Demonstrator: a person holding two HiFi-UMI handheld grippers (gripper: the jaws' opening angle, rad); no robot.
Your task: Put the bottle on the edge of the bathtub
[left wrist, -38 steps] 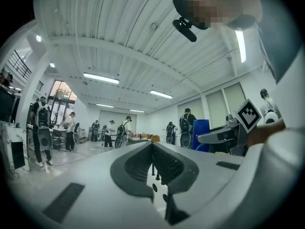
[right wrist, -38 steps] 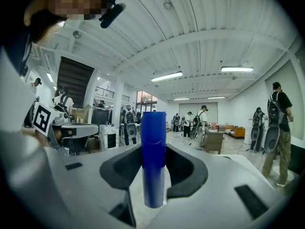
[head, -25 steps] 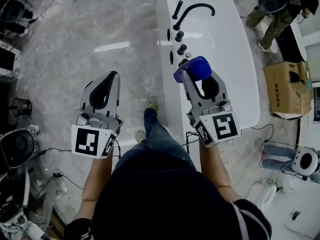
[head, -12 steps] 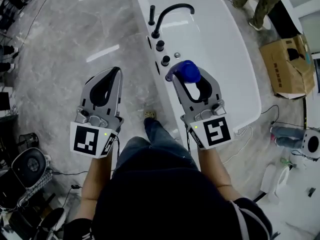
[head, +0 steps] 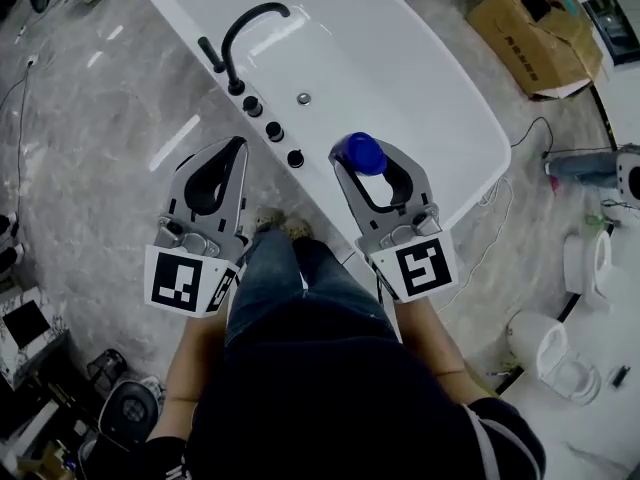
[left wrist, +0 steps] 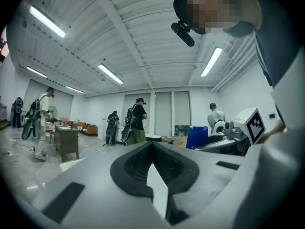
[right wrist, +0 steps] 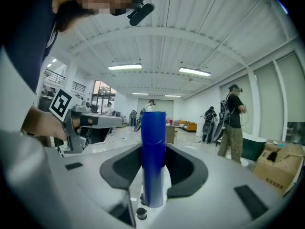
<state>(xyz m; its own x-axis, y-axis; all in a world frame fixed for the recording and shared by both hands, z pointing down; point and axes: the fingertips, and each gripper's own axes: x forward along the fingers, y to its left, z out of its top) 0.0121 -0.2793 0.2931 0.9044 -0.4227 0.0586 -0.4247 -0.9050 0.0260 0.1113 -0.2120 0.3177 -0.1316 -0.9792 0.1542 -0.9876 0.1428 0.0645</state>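
Observation:
In the head view my right gripper is shut on a blue bottle, which stands upright between its jaws. The bottle hangs over the near rim of the white bathtub, just right of the black knobs and the black faucet. The right gripper view shows the bottle clamped in the jaws' hollow. My left gripper is shut on nothing, above the floor left of the tub. In the left gripper view the jaws of the left gripper meet, and the bottle shows at the right.
A cardboard box lies beyond the tub at the upper right. White fixtures and cables stand on the floor to the right. Equipment clutters the lower left corner. Several people stand in the room behind.
The head view has swung, so the tub now lies across the top. Both grippers have moved sideways toward it, and the bottle, still gripped, now sits beside the knobs at the near rim.

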